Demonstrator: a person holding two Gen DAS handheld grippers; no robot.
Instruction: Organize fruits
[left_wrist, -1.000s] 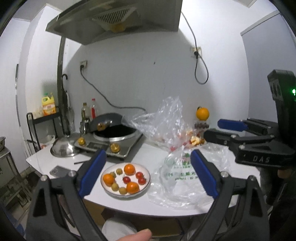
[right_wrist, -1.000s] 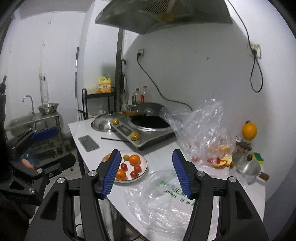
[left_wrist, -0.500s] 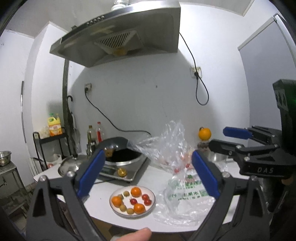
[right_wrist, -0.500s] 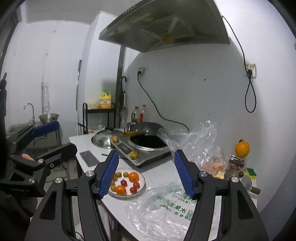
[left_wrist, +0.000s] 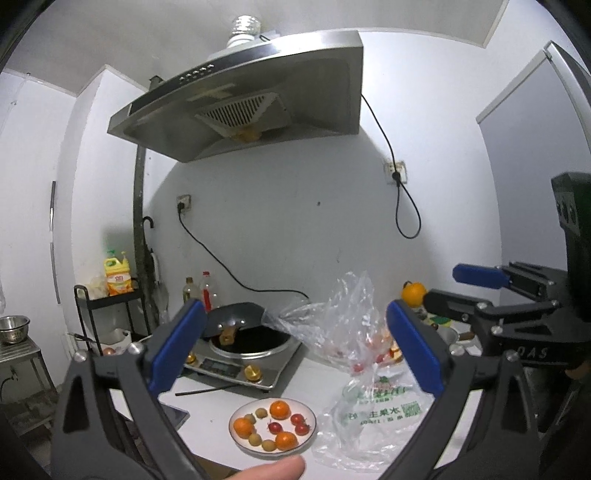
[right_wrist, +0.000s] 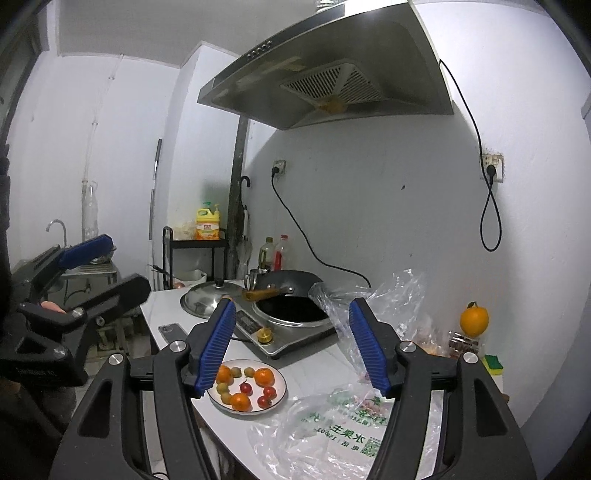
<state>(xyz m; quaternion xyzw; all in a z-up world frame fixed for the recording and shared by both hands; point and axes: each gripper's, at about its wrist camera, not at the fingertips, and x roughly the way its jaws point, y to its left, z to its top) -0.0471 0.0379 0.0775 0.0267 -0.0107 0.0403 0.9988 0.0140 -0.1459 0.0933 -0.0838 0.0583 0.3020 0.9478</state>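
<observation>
Left gripper (left_wrist: 295, 347) jaws wide apart, nothing between them. Right gripper (right_wrist: 293, 347) about half spread, also empty, both held above the counter (right_wrist: 317, 363). Fruits sit on white plate (right_wrist: 281, 394) near counter edge: oranges, cherry tomatoes, small green ones; plastic bag (right_wrist: 332, 439) just beside it

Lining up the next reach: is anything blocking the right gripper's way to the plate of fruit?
Nothing visible does. The right gripper is empty, raised above the counter, with clear air down to the plate. The plastic bag lies beside the plate, not over it.
</observation>
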